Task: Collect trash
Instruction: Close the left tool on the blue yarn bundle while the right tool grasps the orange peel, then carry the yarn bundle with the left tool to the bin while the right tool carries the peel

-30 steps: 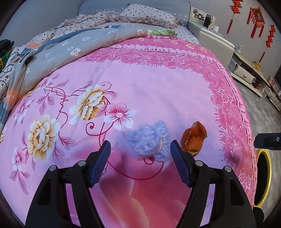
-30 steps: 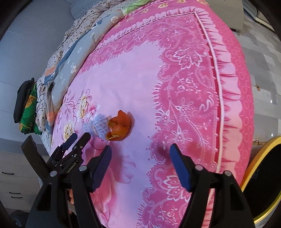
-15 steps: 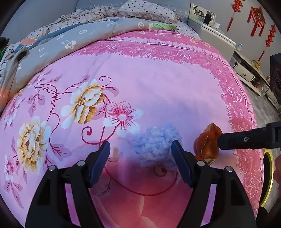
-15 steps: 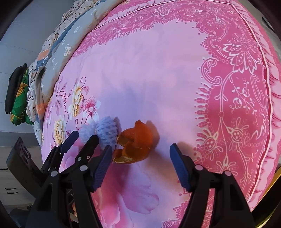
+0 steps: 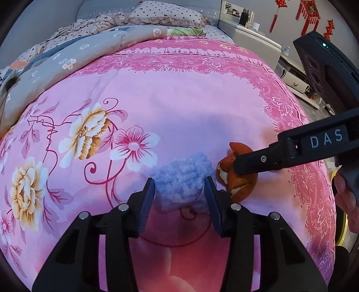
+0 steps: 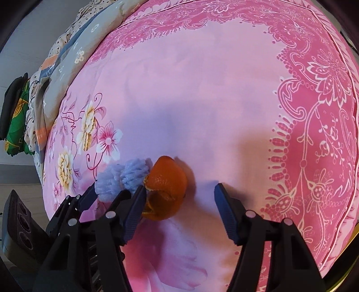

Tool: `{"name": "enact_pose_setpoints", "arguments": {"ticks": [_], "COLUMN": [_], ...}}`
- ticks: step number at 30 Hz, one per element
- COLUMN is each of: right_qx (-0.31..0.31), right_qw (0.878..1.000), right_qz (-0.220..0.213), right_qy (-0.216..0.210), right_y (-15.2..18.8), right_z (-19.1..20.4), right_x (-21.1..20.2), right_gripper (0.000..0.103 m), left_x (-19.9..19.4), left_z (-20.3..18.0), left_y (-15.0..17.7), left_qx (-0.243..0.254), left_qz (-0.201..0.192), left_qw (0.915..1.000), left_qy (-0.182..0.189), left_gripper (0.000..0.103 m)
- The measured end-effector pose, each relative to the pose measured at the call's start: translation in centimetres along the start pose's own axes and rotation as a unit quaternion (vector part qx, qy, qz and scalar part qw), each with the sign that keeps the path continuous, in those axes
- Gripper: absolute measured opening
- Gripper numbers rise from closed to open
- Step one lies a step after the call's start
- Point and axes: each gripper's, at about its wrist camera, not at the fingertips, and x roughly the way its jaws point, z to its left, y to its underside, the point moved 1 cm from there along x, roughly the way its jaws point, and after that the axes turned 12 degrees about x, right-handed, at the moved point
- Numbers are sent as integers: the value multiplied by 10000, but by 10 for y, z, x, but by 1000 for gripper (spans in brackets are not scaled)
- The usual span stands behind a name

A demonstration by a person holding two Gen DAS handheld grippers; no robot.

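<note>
A pale blue foam fruit net lies on the pink flowered bedspread. My left gripper points down at it, its jaws closing, and both pads touch the net's sides. Just right of the net sits a curled orange peel. My right gripper straddles the peel with its jaws closing. Its left pad is against the peel and its right pad stands clear. One of the right gripper's fingers crosses over the peel in the left wrist view. The left gripper and the net show beside the peel in the right wrist view.
A bin with a yellow rim stands off the bed's right edge, below a person's hand. A grey quilt and a spotted pillow lie at the bed's far end. A white cabinet stands behind the bed.
The left jaws have narrowed onto the foam net. The right gripper came in from the bed's right edge and sank over the orange peel.
</note>
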Motion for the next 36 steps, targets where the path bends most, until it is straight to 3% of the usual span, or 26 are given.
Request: {"name": "enact_pose_setpoints", "arguments": {"ticks": [6, 9, 10, 17, 28, 36], "right_qx": [-107, -196, -251, -377, -193, -18], "right_qw": [9999, 9997, 9996, 9992, 9988, 9969], "right_qz": [29, 50, 66, 7, -428, -621], "right_qy": [104, 129, 112, 91, -152, -478], "right_y": [-1, -2, -1, 1, 17, 48], "right_z": [8, 12, 15, 20, -16, -54], "right_x": [7, 12, 14, 13, -38, -80], "right_gripper": [52, 43, 34, 24, 22, 22], "left_x": [-2, -4, -5, -11, -30, -56], "left_z": [1, 4, 4, 5, 1, -14], "left_y": [2, 4, 5, 7, 7, 14], "left_qx": [17, 13, -1, -106, -231, -227], "left_qz": [-31, -16, -11, -84, -163, -311], "left_qw": [10000, 9999, 9999, 9998, 9995, 9992], "left_qy": [49, 101, 124, 146, 108, 141], "left_gripper": [31, 30, 29, 26, 19, 18]}}
